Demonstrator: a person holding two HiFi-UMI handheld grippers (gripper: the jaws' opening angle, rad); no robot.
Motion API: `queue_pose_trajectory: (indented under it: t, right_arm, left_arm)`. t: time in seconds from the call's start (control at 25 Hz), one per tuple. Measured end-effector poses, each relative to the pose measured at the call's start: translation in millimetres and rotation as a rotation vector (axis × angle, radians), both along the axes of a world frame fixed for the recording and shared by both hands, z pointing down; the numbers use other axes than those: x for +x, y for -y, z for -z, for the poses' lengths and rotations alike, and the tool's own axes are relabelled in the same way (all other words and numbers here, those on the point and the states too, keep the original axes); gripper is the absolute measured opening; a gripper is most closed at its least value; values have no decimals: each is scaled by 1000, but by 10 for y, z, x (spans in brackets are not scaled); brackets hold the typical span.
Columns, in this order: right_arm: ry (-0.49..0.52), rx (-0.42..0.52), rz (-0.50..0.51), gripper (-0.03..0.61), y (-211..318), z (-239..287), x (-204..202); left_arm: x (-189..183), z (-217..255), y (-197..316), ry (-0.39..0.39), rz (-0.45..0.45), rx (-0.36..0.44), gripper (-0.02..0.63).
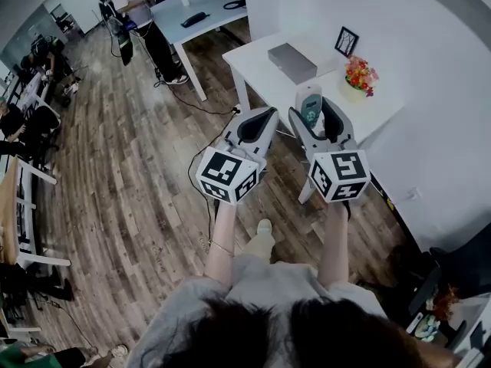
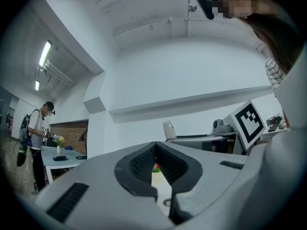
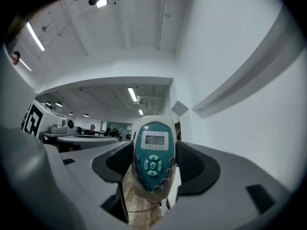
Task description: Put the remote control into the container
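The remote control, white with a teal button face and a small screen, stands upright between the jaws of my right gripper, which is shut on it. In the right gripper view the remote fills the middle, held at its sides by both jaws. My left gripper is beside it, shut and holding nothing; in the left gripper view its jaws meet at the tip. Both grippers are held in the air above the floor, near the front edge of a white table. A grey box-like container lies on that table.
A pot of flowers and a small picture frame stand on the white table near the wall. A person stands by a second white table farther back. A cable runs over the wooden floor.
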State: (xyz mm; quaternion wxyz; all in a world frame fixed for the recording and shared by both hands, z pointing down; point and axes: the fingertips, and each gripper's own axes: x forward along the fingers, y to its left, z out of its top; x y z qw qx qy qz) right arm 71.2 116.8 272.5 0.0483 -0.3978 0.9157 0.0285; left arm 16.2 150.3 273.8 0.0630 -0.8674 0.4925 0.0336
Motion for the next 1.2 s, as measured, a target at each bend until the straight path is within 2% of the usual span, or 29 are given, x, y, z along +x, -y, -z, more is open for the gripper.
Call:
queue_pose_trajectory:
  t: [0.68,1.2]
  right_arm:
    - [-22,-10,-59,281,1157,7,-417]
    - [-33,-41,-120,281,1708,-137,-548]
  left_arm:
    - [-544,52,1197,-16,-57,2,3]
    - [-783,-105,1766,-23,-108,-29,3]
